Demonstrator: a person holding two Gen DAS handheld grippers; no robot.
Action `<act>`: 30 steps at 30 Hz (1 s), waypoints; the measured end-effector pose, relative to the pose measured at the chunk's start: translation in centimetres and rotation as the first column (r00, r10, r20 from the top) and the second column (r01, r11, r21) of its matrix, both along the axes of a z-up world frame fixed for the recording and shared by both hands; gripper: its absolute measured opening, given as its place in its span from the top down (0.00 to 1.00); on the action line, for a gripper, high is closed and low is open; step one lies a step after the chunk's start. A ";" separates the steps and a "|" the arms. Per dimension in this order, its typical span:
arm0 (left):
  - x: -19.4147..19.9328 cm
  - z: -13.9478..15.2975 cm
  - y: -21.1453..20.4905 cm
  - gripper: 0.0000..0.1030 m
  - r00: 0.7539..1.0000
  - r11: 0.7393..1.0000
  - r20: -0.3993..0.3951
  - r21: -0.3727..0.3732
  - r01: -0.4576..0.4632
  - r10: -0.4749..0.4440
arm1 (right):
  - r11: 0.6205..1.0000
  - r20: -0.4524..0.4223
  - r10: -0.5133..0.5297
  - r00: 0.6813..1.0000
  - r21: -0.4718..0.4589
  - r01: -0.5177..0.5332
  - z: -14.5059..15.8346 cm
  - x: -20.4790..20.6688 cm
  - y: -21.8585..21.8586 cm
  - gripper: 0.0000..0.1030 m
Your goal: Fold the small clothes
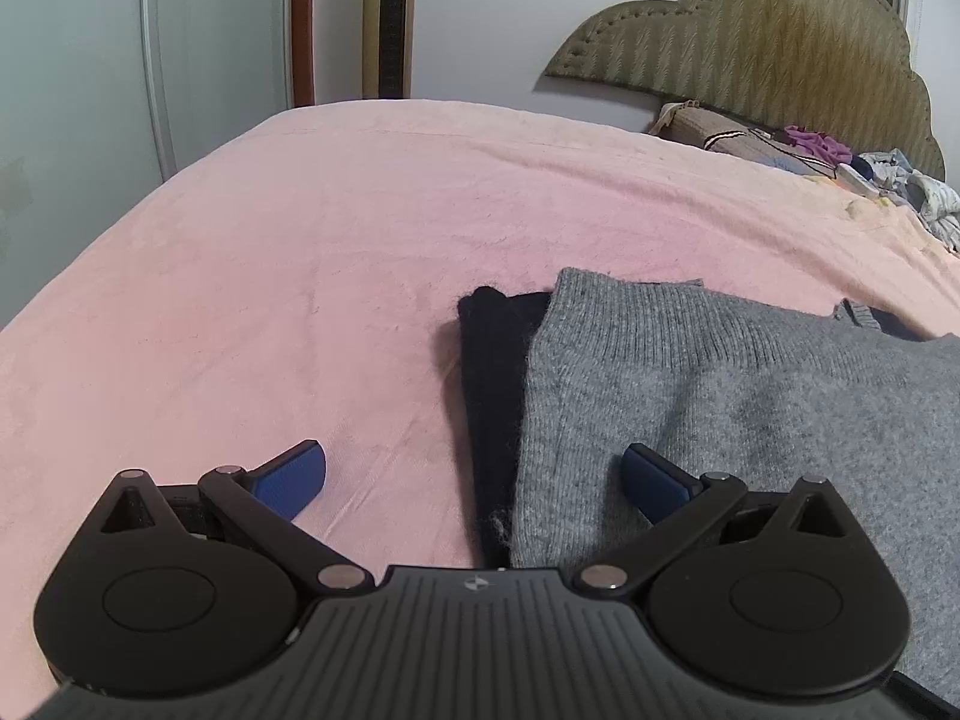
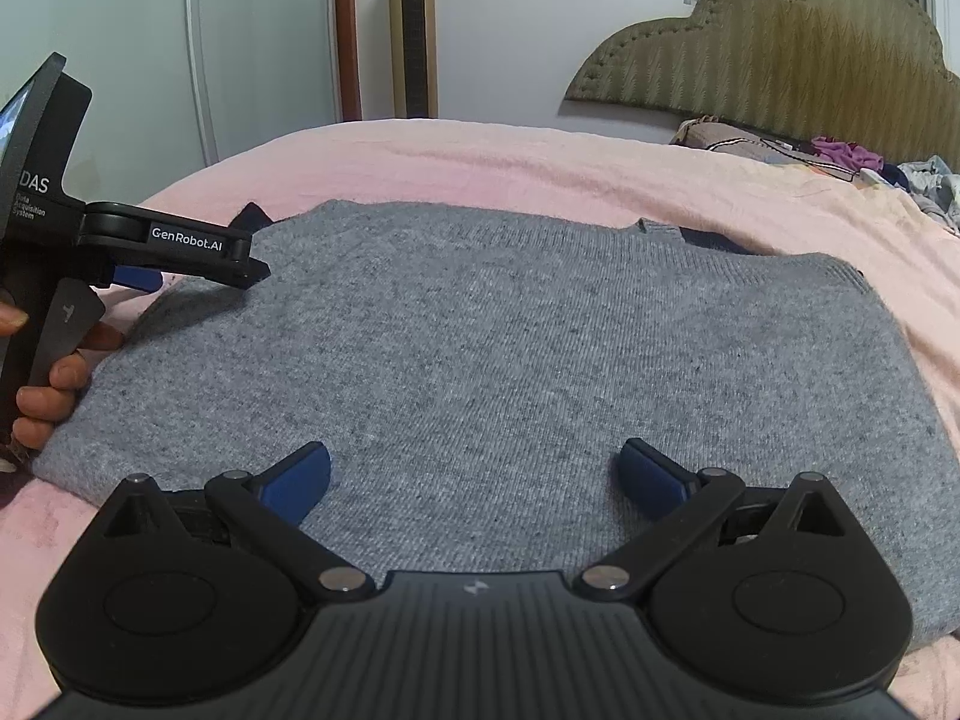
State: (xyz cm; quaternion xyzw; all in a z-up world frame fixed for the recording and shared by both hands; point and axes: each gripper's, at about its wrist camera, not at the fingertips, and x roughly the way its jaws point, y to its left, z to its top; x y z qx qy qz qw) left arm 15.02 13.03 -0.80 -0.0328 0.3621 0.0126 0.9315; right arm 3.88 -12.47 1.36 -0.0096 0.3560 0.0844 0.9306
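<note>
A folded grey knit sweater lies flat on the pink bedspread, over a dark navy garment that sticks out along its left edge. In the left wrist view my left gripper is open above the sweater's left edge, one blue pad over the bedspread, the other over the grey knit. My right gripper is open just above the sweater's near edge, nothing between its pads. The left gripper also shows at the left of the right wrist view, held by a hand.
A pile of loose clothes and a brown pillow lie at the far right by the padded headboard. A gold tower fan and a white wardrobe stand beyond the bed's far edge.
</note>
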 end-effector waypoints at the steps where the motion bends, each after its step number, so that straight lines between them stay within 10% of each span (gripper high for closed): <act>1: 0.0 0.1 0.1 0.00 1.000 1.000 -0.004 -0.005 0.000 0.000 | 1.000 0.002 0.003 1.000 -0.012 -0.003 0.1 0.1 0.1 0.00; 12: -0.3 2.4 3.7 0.00 0.999 0.990 -0.004 0.139 0.035 -0.035 | 0.980 0.121 0.194 0.974 -0.064 -0.187 3.6 -2.1 3.3 0.00; 20: -2.0 5.6 12.8 0.00 0.987 0.898 0.161 0.438 -0.045 -0.028 | 0.967 0.101 0.241 0.965 -0.104 -0.231 3.9 -1.8 4.2 0.00; 25: -3.2 5.8 17.5 0.00 0.969 0.912 0.248 0.395 -0.109 0.008 | 0.942 0.146 0.307 0.940 -0.186 -0.279 5.5 -3.0 4.7 0.00; 30: -2.7 4.8 15.9 0.00 0.993 0.983 0.119 0.185 -0.015 -0.007 | 0.931 0.172 0.325 0.930 -0.234 -0.281 5.6 -3.5 5.5 0.00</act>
